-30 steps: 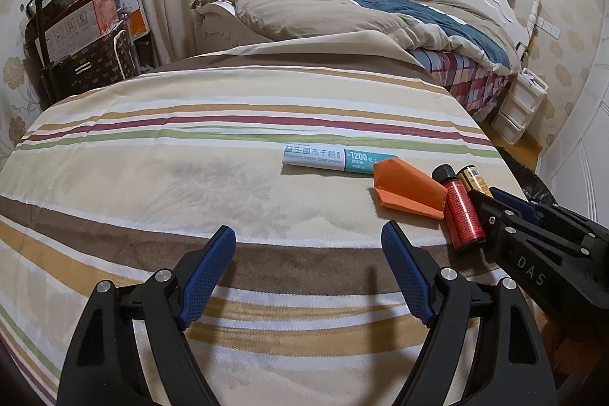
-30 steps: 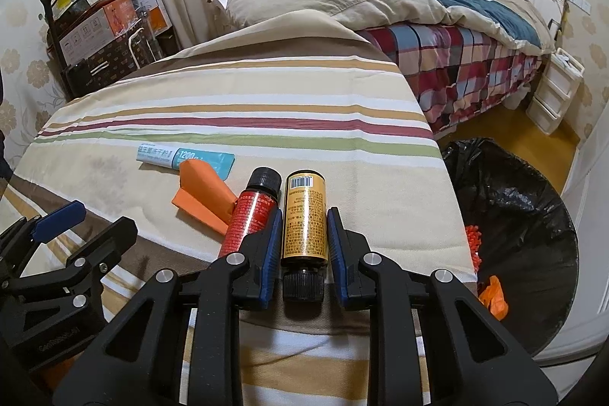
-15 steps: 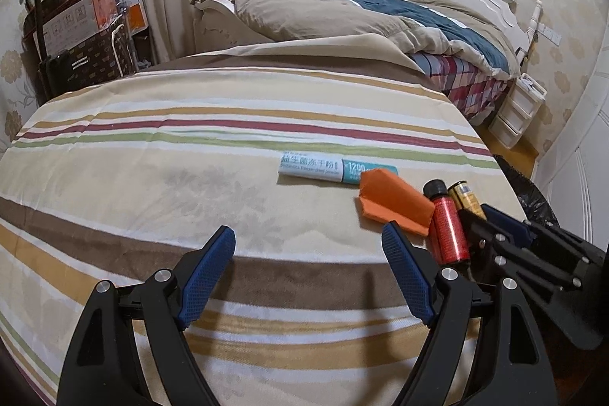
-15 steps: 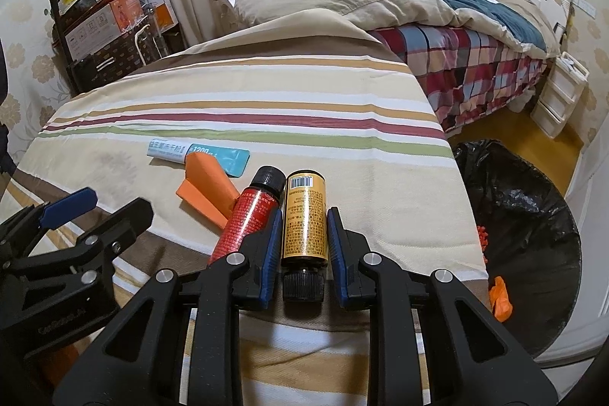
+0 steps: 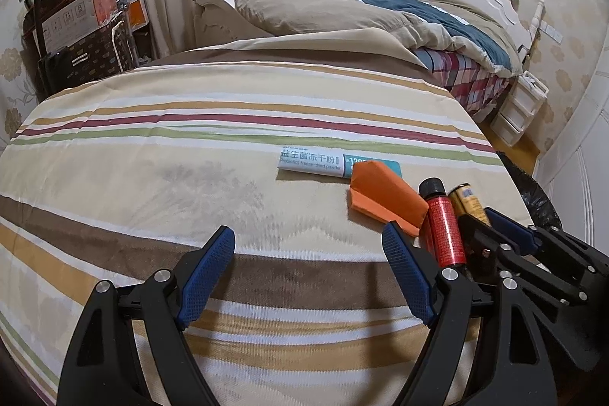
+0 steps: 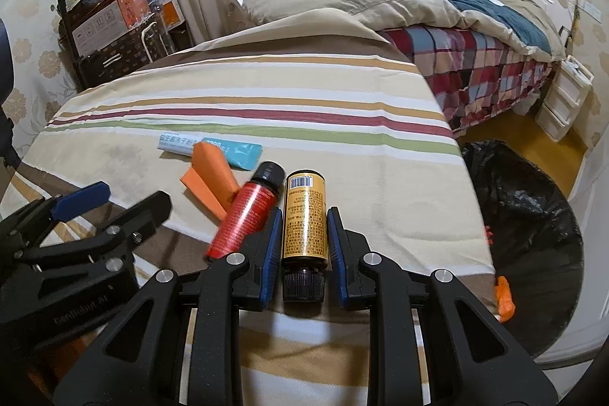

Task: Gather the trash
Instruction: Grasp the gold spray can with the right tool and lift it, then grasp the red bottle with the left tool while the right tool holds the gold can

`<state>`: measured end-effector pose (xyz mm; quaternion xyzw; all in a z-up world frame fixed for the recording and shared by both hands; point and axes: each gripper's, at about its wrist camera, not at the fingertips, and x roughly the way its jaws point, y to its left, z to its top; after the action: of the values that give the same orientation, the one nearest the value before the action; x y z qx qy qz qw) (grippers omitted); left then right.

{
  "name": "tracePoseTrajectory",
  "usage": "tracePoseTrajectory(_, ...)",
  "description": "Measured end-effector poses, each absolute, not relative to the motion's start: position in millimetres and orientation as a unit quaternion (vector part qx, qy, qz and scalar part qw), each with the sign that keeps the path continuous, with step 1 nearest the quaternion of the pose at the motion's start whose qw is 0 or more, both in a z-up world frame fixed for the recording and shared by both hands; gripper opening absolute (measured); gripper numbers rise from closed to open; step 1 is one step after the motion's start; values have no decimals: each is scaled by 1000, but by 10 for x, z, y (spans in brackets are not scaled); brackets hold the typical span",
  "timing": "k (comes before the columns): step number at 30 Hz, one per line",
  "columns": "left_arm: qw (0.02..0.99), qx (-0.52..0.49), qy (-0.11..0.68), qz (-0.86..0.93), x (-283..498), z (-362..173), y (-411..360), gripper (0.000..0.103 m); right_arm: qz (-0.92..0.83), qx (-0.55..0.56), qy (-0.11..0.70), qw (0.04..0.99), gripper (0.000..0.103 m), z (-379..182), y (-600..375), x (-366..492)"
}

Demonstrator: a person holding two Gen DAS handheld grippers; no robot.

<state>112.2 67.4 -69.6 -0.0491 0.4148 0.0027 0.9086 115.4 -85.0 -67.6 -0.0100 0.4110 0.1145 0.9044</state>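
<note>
Right gripper clamped on gold bottle near striped counter's right edge, beside black trash bag holding orange scraps; left gripper wide apart, empty.

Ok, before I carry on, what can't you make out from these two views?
- Trash bag: its bottom is dark, most contents unreadable, right wrist view.
- Blue-and-white sachet: one end hidden under the orange folded paper, both views.
- Red bottle: blurred, label illegible; base hidden behind the right gripper fingers.
</note>
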Motion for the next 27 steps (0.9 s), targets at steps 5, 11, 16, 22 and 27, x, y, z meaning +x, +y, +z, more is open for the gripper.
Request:
tracePoseTrajectory(5,911,-39,410,3,1089,-689,608,79,93,1,411,907,23,-679,-1043,1072)
tracePoseTrajectory(11,913,-36,406,-4,1013,-667,488,79,84,9,408,909,23,-673,-1187,967)
tracePoseTrajectory(16,915,-32,402,-8,971,-638,383,79,79,21,406,910,23,-671,-1289,928)
tracePoseTrajectory(22,914,-22,406,-15,973,-650,230,79,76,34,404,911,23,-669,-1403,881)
tracePoseTrajectory(27,915,-13,402,-23,994,-654,119,75,77,36,404,911,23,-674,-1424,870)
